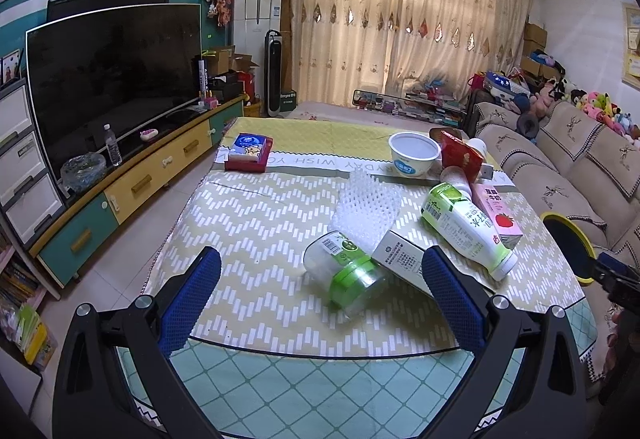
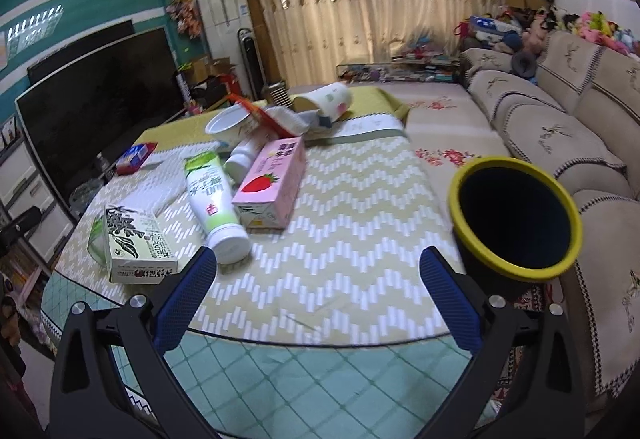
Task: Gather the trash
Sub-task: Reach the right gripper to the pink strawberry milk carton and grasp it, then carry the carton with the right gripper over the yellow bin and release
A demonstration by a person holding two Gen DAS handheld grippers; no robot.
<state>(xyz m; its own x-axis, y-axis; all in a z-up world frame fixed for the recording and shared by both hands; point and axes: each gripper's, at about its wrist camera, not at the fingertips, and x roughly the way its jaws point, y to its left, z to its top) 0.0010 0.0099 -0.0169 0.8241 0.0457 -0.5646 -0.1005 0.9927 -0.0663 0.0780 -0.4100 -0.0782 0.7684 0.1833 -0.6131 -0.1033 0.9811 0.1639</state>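
Both tools hang above the near edge of the table point(image 1: 256, 223), each with its blue fingers spread wide and nothing between them: the left gripper point(image 1: 320, 275) faces the litter, the right gripper point(image 2: 318, 271) faces bare cloth with the yellow-rimmed bin point(image 2: 516, 219) just beside its right finger.

Nearest your left gripper lies the clear jar with a green band point(image 1: 344, 271), on its side and touching the white carton point(image 1: 400, 257). Take this one first, judging by its position. Close across the jar's body, not its rim, since a round, smooth wall is likely to roll or slip; square the fingers to its axis before you squeeze.

Just behind it sits the white foam netting point(image 1: 368, 207), light and soft. Beside it the green-and-white bottle point(image 1: 468, 227) rests against the pink strawberry carton point(image 1: 500, 215).

Farther off stand the white bowl point(image 1: 414, 157) and a red packet point(image 1: 460, 155), with more containers behind that are partly hidden.

Keep the bin's mouth tilted toward the left gripper so the carry stays short.
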